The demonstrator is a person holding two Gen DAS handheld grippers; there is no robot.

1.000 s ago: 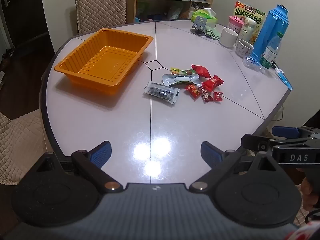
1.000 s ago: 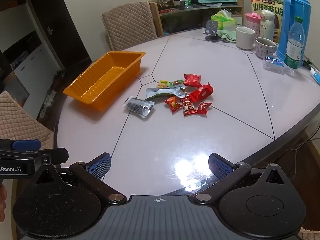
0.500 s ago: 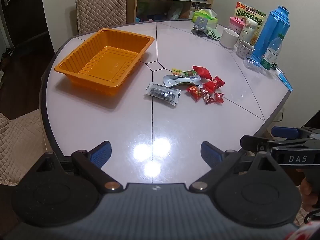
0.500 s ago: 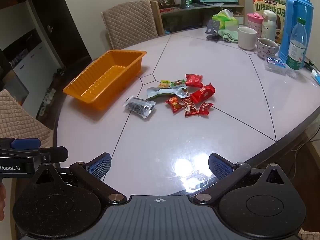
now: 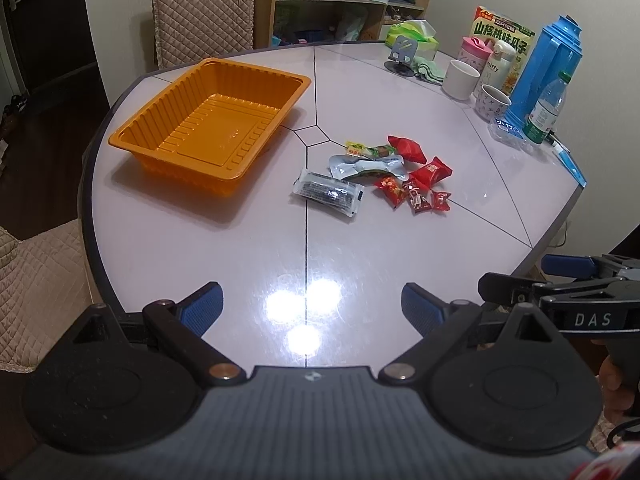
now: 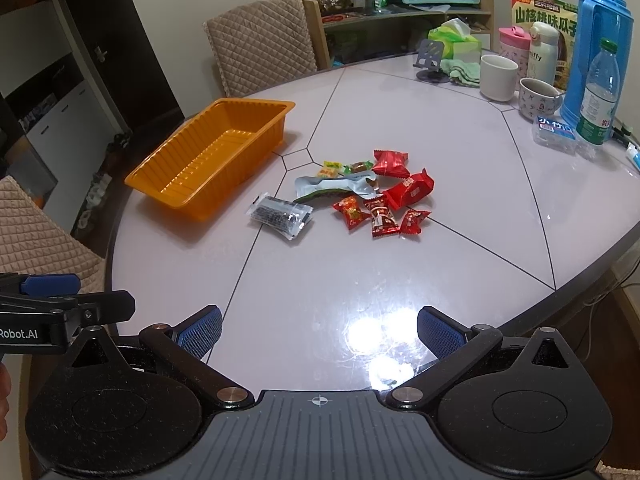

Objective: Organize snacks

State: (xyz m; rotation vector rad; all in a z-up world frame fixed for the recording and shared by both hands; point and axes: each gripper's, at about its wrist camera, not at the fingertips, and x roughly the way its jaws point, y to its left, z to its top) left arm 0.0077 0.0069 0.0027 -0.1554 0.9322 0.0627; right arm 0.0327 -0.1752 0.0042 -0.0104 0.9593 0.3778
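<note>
nothing moved much since 1 s ago; both views only drifted a bit. left gripper [image 5: 310, 306] & right gripper [image 6: 320, 326] had jaws released, empty. snacks [image 6: 352, 196] lay mid-desk, at 3 o'clock of empty orange tray [image 6: 192, 196]; task unstarted.

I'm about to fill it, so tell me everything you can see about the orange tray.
The orange tray is a rectangular tub of thin, glossy moulded plastic with ribbed sloping walls, a flat rolled rim and a stepped floor. It holds nothing. It sits upright and flat on the pale table, angled to the table seams, left of the snack pile and apart from it. Neither gripper touches it.
</note>
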